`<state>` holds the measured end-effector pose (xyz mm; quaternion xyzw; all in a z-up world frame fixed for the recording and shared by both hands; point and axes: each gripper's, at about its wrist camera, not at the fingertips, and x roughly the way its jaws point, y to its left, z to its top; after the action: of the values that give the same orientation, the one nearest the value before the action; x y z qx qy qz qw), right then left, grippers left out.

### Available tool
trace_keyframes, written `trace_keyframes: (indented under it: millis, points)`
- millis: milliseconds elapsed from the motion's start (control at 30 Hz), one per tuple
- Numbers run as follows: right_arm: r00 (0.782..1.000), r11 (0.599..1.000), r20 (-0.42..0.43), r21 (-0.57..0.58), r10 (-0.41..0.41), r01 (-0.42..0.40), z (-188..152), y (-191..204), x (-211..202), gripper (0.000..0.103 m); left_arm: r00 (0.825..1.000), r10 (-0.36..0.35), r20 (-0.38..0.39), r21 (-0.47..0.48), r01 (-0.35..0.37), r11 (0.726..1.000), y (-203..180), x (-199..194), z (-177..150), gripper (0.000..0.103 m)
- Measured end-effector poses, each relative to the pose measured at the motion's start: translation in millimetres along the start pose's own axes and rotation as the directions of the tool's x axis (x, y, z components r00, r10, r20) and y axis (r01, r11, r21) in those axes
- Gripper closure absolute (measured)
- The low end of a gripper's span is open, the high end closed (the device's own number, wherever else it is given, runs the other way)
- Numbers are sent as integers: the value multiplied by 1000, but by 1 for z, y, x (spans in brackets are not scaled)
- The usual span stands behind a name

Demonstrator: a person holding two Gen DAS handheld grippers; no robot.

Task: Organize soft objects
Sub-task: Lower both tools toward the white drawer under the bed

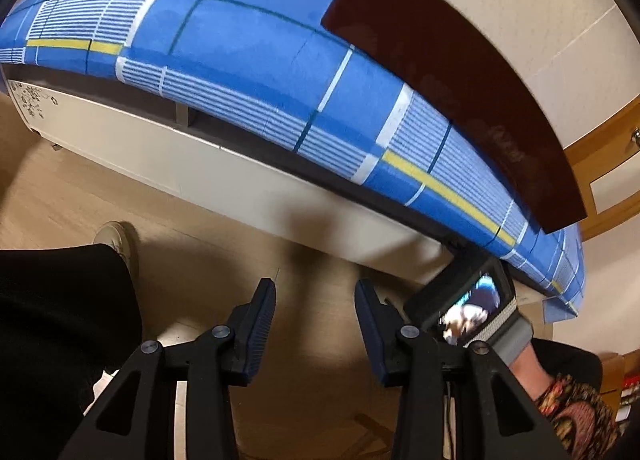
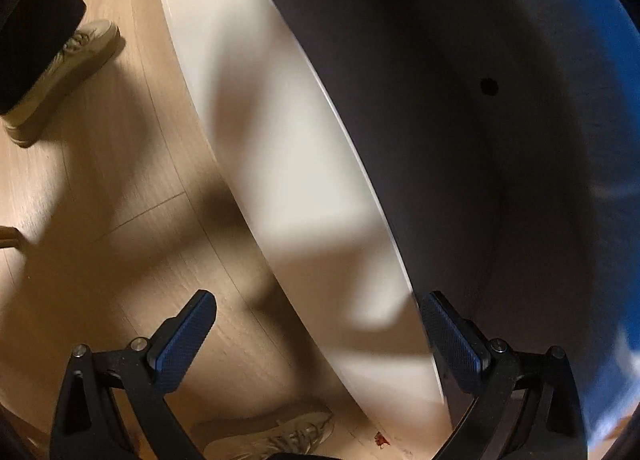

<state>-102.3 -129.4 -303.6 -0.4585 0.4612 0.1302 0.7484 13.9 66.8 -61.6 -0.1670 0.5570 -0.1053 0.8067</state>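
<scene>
Blue checked sheet (image 1: 248,39) stretched flat over bed, ready for sorting. Left gripper (image 1: 316,324) slightly spread, empty; right gripper (image 2: 320,336) wide apart, empty, near white bed frame (image 2: 288,179).

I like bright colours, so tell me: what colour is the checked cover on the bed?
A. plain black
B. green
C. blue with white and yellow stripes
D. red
C: in the left wrist view the checked cover spread over the bed is blue, crossed by white lines and yellow stripes.
</scene>
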Motion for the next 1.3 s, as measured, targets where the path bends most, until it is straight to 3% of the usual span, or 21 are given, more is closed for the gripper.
trace_keyframes:
  millis: [233, 467, 867, 933, 1000, 1300]
  points:
    - [999, 997, -23, -67, 46, -48, 8, -6, 16, 0, 999, 19, -40, -12, -20, 1000, 8, 10, -4, 62]
    - [998, 977, -62, -213, -25, 12, 9, 4, 25, 0, 997, 33, -69, -13, -34, 999, 7, 15, 0, 62]
    - [998, 961, -59, -275, -14, -3, -4, 19, -2, 0, 992, 105, -71, 66, -101, 993, -4, 17, 2, 61]
    - [998, 961, -61, -276, -5, -12, -7, 22, -12, 0, 990, 121, -72, 79, -115, 990, -5, 18, 2, 40]
    - [998, 960, -64, -280, 4, -21, -10, 26, -21, 0, 989, 126, -72, 85, -120, 989, -5, 19, 2, 32]
    - [992, 955, -92, -277, 84, -106, -26, 43, -63, 0, 979, 174, -106, 147, -158, 976, -12, 38, 1, 32]
